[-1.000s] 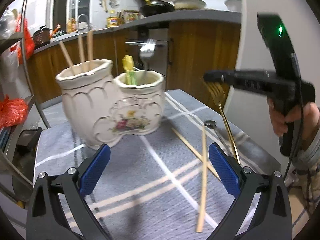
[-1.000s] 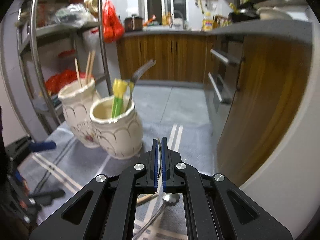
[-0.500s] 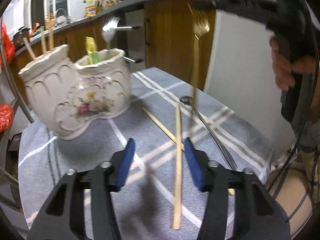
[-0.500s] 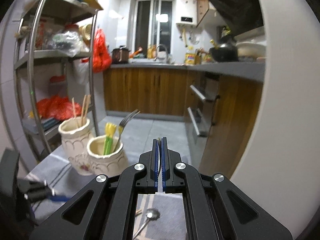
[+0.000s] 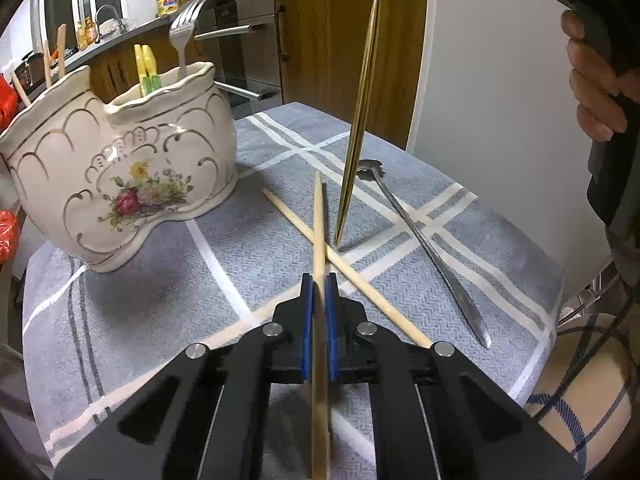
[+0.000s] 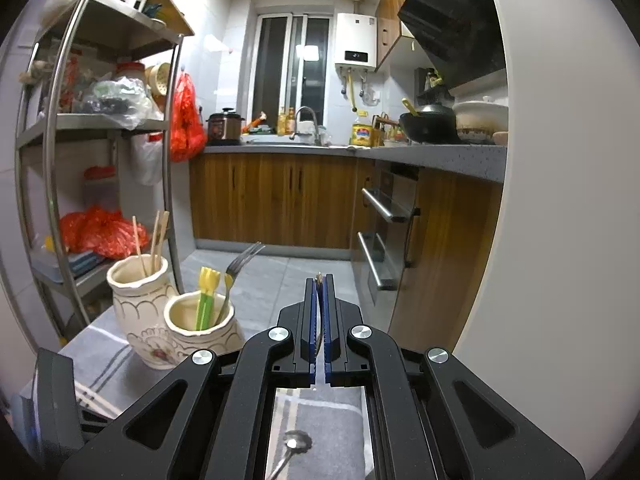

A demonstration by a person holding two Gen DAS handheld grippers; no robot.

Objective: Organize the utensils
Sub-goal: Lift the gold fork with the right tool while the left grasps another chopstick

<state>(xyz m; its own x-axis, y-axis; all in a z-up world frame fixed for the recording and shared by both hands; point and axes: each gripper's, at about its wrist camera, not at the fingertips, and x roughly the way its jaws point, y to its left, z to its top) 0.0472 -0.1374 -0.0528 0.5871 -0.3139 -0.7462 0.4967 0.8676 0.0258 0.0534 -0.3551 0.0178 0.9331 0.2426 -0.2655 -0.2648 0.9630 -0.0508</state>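
Note:
My left gripper (image 5: 319, 284) is shut on a wooden chopstick (image 5: 319, 216) that lies on the grey cloth, crossing a second chopstick (image 5: 360, 280). My right gripper (image 6: 319, 284) is shut on a gold fork (image 5: 362, 96), held upright with tines up, its handle tip just above the cloth; only the fork's edge (image 6: 319, 280) shows between the pads. A steel spoon (image 5: 424, 240) lies to the right. The cream two-pot ceramic holder (image 5: 120, 168) stands at the left; its front pot holds a silver fork (image 5: 182, 32) and yellow-green utensils (image 5: 146, 68), its back pot chopsticks (image 6: 154, 240).
The grey cloth with white stripes (image 5: 200, 280) covers a small round table that ends close on the right. A metal shelf rack (image 6: 52, 200) stands left of the table. Wooden kitchen cabinets (image 6: 280, 200) and a white wall (image 5: 480, 80) lie behind.
My left gripper moved forward and closed on the chopstick. My right gripper rose, lifting the gold fork to upright above the cloth.

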